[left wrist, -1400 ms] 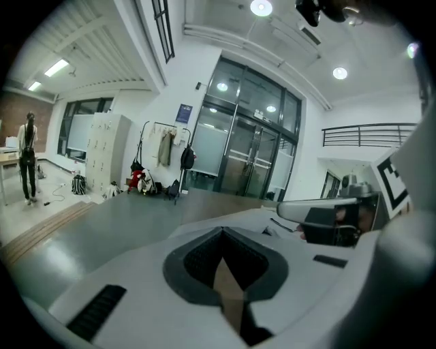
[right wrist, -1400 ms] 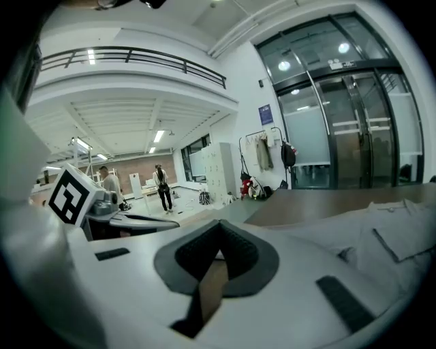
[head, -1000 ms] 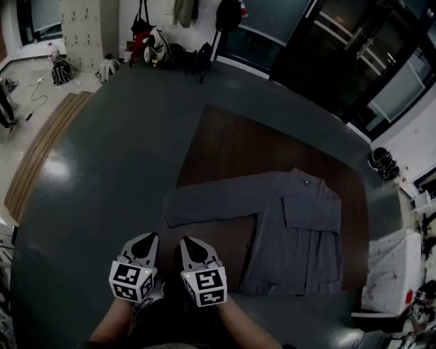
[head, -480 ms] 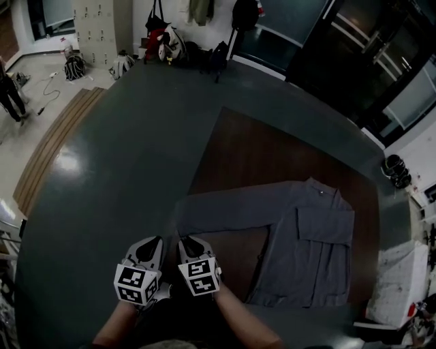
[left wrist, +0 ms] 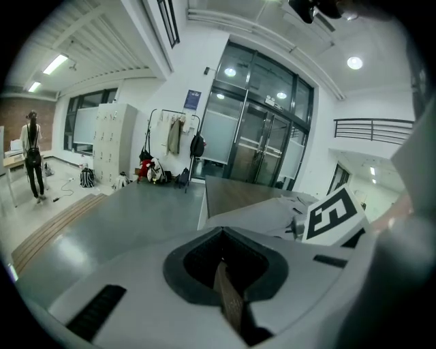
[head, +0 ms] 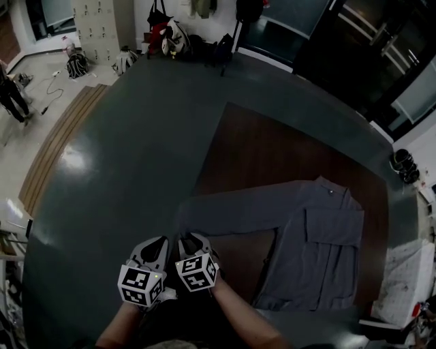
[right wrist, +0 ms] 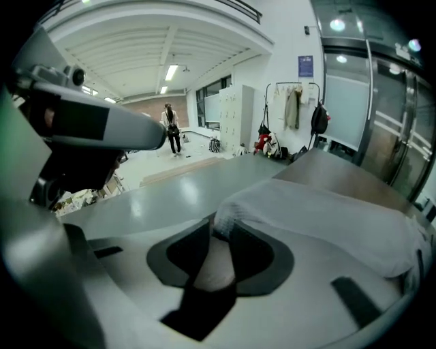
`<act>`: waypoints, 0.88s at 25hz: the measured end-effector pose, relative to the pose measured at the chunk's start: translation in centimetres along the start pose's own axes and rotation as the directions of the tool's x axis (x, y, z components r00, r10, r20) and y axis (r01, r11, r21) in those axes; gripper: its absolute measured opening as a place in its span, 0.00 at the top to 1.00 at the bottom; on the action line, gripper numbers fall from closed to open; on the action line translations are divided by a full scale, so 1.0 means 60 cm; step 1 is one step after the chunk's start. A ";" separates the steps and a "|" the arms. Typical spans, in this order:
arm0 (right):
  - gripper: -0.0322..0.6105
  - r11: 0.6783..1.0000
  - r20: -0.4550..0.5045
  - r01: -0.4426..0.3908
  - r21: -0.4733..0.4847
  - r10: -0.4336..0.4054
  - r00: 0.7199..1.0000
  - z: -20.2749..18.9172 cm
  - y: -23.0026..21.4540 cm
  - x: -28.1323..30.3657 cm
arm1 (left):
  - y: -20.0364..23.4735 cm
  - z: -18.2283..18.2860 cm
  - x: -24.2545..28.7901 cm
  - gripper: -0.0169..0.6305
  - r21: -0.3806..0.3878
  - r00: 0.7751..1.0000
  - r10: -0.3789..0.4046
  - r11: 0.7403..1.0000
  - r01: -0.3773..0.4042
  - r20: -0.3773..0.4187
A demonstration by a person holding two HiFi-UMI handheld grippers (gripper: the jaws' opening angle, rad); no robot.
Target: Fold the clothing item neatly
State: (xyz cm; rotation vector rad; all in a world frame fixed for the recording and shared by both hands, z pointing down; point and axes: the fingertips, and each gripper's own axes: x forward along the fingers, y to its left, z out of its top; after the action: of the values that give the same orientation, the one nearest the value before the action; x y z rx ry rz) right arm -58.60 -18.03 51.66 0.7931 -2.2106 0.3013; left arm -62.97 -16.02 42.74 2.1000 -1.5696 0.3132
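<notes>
A grey shirt [head: 320, 252] lies flat on the brown part of the table [head: 272, 150], one long sleeve [head: 231, 215] stretched out to the left. Both grippers hover side by side at the near edge. My right gripper [head: 194, 240] tips down at the sleeve's cuff [head: 185, 221]. Its jaws have just been opening. In the right gripper view the pale cuff [right wrist: 228, 211] sits at the mouth of the parted jaws of that gripper [right wrist: 219, 228], the sleeve [right wrist: 320, 218] running off to the right. My left gripper [head: 158, 244] is shut and empty; in its own view that gripper [left wrist: 219, 232] has nothing between its jaws.
The table's dark grey part [head: 136, 177] stretches left and ahead of the shirt. Bags and a coat rack [head: 170, 34] and lockers [head: 95, 17] stand at the far wall. A person [head: 10, 88] stands far left. A white cluttered surface [head: 402, 286] lies at the right.
My right gripper has sunk and tipped down toward the sleeve cuff, and its jaws have parted. The left gripper has hardly shifted. The shirt lies as before.
</notes>
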 end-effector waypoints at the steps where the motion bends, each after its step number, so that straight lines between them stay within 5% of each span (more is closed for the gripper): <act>1: 0.82 1.000 -0.003 0.001 -0.007 -0.001 1.000 0.001 0.001 0.001 | 0.001 0.002 0.003 0.96 0.002 1.000 0.000 1.000 0.000 -0.002; 6: 0.81 1.000 -0.019 0.002 0.015 -0.002 1.000 0.003 -0.004 0.004 | 0.005 0.012 0.011 0.96 0.012 1.000 -0.001 1.000 0.001 -0.001; 13: 0.92 0.998 -0.047 -0.016 0.059 0.018 0.999 0.004 -0.016 -0.006 | -0.013 0.011 -0.007 0.96 0.023 1.000 -0.017 1.000 0.017 0.008; 22: 0.92 0.993 0.065 0.053 0.102 -0.060 0.996 0.072 -0.026 -0.107 | -0.016 0.026 -0.056 0.96 0.043 0.998 -0.049 0.998 0.046 0.051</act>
State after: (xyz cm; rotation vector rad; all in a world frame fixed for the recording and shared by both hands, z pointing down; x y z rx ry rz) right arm -56.74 -18.26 43.97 0.9314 -2.2465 0.3652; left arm -63.28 -13.81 39.61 2.1898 -1.5521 0.2792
